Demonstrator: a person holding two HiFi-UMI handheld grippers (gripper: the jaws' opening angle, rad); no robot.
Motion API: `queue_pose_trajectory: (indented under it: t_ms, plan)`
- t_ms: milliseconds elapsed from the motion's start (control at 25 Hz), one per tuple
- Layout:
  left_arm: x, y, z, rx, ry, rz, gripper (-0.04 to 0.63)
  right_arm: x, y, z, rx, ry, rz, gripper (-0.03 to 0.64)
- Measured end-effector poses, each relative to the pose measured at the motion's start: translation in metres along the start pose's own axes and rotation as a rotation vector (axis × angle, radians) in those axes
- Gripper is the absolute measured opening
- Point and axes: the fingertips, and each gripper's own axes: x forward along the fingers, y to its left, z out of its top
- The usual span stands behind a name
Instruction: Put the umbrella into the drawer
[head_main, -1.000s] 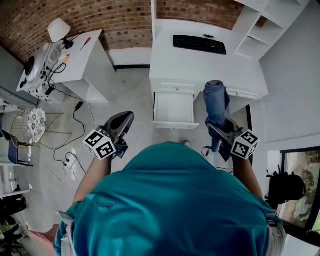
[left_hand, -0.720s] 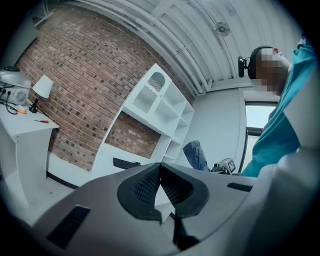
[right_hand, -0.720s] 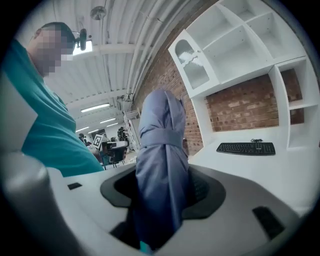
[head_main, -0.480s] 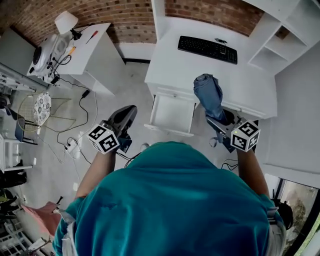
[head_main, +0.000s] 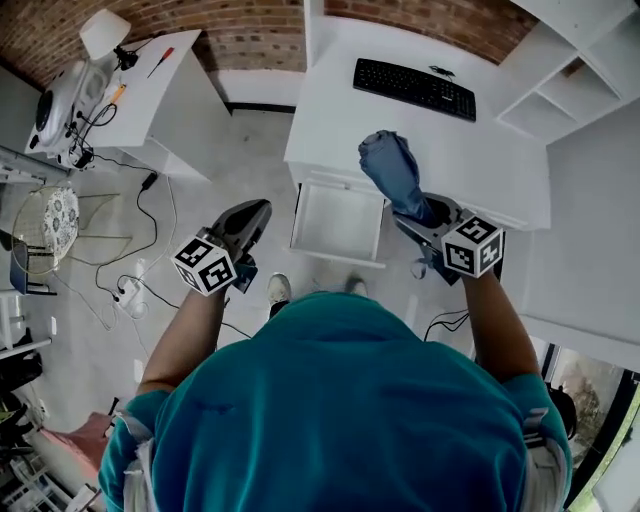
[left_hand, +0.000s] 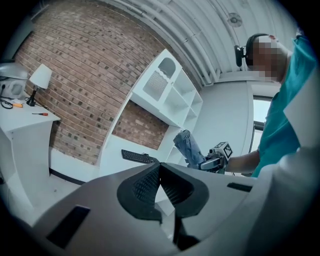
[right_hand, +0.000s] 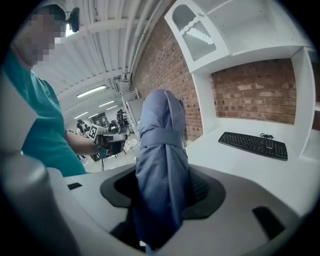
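A folded blue umbrella (head_main: 393, 172) sticks out of my right gripper (head_main: 428, 216), which is shut on it, above the white desk's (head_main: 480, 160) front edge. It fills the middle of the right gripper view as a wrapped blue bundle (right_hand: 161, 165). The open white drawer (head_main: 336, 222) lies under the desk, just left of the umbrella. My left gripper (head_main: 250, 216) hovers over the floor left of the drawer, shut with nothing in it; its pads (left_hand: 150, 184) meet in the left gripper view, where the umbrella (left_hand: 189, 147) shows far off.
A black keyboard (head_main: 412, 86) lies on the desk. White shelving (head_main: 580, 70) rises at the right. A second white table (head_main: 150, 100) with a lamp and cabled gear stands at the left, cables trailing on the floor (head_main: 130, 280). My feet show below the drawer.
Both grippers have advanced toward the desk. The umbrella has swung left, from beside the drawer to over the desk's front edge. The left gripper stays shut.
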Motion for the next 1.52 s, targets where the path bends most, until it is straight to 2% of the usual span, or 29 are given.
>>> queue_pose_trajectory:
  t_ms: [200, 520, 920, 1240, 1520]
  plan:
    - [0.011, 0.034, -0.035, -0.042, 0.037, 0.030, 0.012, 0.051, -0.018, -0.019, 0.016, 0.064, 0.025, 0.238]
    - [0.014, 0.080, -0.093, -0.115, 0.084, 0.083, 0.012, 0.131, -0.033, -0.077, -0.001, 0.183, 0.070, 0.238]
    - [0.048, 0.126, -0.191, -0.145, 0.195, 0.078, 0.012, 0.221, -0.048, -0.208, 0.029, 0.380, 0.110, 0.238]
    - [0.055, 0.169, -0.256, -0.218, 0.231, 0.092, 0.012, 0.288, -0.083, -0.298, 0.079, 0.512, 0.059, 0.238]
    - [0.057, 0.197, -0.304, -0.232, 0.262, 0.098, 0.012, 0.336, -0.106, -0.367, 0.119, 0.589, 0.017, 0.238]
